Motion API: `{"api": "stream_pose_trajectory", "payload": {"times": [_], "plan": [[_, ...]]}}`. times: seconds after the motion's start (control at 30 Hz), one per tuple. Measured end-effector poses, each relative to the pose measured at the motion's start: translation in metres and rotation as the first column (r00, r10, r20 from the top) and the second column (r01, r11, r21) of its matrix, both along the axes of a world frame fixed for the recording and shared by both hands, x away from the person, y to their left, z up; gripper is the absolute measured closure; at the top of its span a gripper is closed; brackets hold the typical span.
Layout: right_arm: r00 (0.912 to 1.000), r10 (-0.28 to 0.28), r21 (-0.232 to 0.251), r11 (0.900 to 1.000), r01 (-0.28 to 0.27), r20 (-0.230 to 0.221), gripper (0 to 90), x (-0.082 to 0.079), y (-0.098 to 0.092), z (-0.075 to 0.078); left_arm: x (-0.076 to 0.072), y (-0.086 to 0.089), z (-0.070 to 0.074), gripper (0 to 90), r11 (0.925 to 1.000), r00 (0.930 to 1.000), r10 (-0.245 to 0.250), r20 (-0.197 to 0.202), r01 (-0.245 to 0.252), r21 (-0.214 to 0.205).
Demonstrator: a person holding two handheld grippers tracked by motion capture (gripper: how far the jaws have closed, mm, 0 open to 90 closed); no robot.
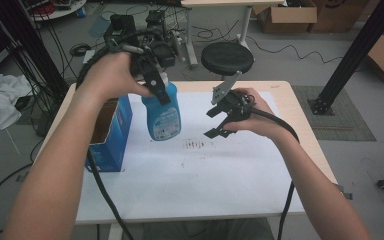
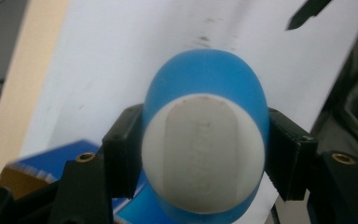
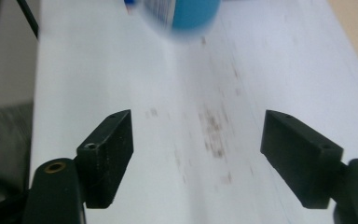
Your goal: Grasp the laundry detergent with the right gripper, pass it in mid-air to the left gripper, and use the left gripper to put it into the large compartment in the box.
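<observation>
Left gripper [image 1: 156,86]: black jaws are clamping the neck of a blue plastic bottle with a printed label [image 1: 162,114], which is hanging upright above the white table sheet [image 1: 220,165] beside an open blue cardboard box [image 1: 111,131]. Bottle is probably rigid, smooth, moderately light; neck is giving the surest hold. Right gripper [image 1: 219,120]: jaws are standing apart, empty, forearm reaching level over the sheet.

Blue bottle [image 1: 163,112], white cap [image 2: 204,151]

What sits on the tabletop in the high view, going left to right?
Blue box → blue bottle held off the table in the left gripper → dark smudges on the white sheet → right gripper, jaws apart and empty.
</observation>
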State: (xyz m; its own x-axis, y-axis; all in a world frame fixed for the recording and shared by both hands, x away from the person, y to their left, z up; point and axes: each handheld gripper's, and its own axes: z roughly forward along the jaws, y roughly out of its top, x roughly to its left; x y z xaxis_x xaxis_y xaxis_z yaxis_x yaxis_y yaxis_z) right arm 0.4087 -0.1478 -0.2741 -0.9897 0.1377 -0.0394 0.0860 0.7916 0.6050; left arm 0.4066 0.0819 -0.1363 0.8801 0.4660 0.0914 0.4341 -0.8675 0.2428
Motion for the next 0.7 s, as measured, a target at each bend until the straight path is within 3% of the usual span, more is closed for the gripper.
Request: {"api": "stream_pose_trajectory", "payload": {"times": [0.03,0.1,0.17,0.27,0.3,0.4,0.5,0.57,0.63,0.7], "plan": [[1.0,-0.003,-0.027,0.9996,0.004,0.003,26.1,0.0,-0.003,-0.001,0.001,0.005,0.004,38.8,0.9993,0.9993,0.037,0.007,-0.037,-0.002],[0.9997,-0.013,-0.097,0.9951,0.015,0.019,26.1,0.001,-0.009,-0.002,0.004,0.017,0.014,38.8,0.991,0.9909,0.133,0.02,-0.132,-0.017],[0.9995,-0.024,-0.171,0.9849,0.027,0.02,26.4,0.002,-0.016,-0.004,0.005,0.031,0.025,38.8,0.9706,0.9706,0.239,0.026,-0.238,-0.034],[0.9991,-0.036,-0.268,0.9624,0.041,0.023,26.5,0.004,-0.026,-0.005,0.008,0.044,0.034,38.8,0.9436,0.9443,0.329,0.016,-0.328,-0.049],[0.999,-0.036,-0.289,0.9563,0.043,0.028,26.7,0.004,-0.029,-0.006,0.008,0.051,0.037,38.8,0.9176,0.9195,0.393,0.01,-0.391,-0.069],[0.9983,-0.042,-0.377,0.9248,0.054,0.04,26.7,0.006,-0.041,-0.006,0.012,0.068,0.046,38.9,0.8581,0.86,0.51,-0.007,-0.51,-0.063],[0.9981,-0.038,-0.445,0.894,0.056,0.049,26.7,0.007,-0.05,-0.006,0.013,0.083,0.053,38.9,0.8066,0.807,0.591,0.003,-0.59,-0.034],[0.9978,-0.049,-0.486,0.8715,0.065,0.044,26.7,0.006,-0.056,-0.006,0.013,0.094,0.055,38.9,0.7541,0.7541,0.657,0.01,-0.656,-0.022],[0.9974,-0.055,-0.51,0.8572,0.071,0.045,26.7,0.006,-0.061,-0.006,0.014,0.105,0.056,38.9,0.7118,0.7117,0.702,0.014,-0.702,-0.01],[0.997,-0.063,-0.516,0.853,0.077,0.044,26.7,0.005,-0.067,-0.005,0.014,0.114,0.055,39.0,0.6686,0.6685,0.743,0.022,-0.744,0.0]]}}
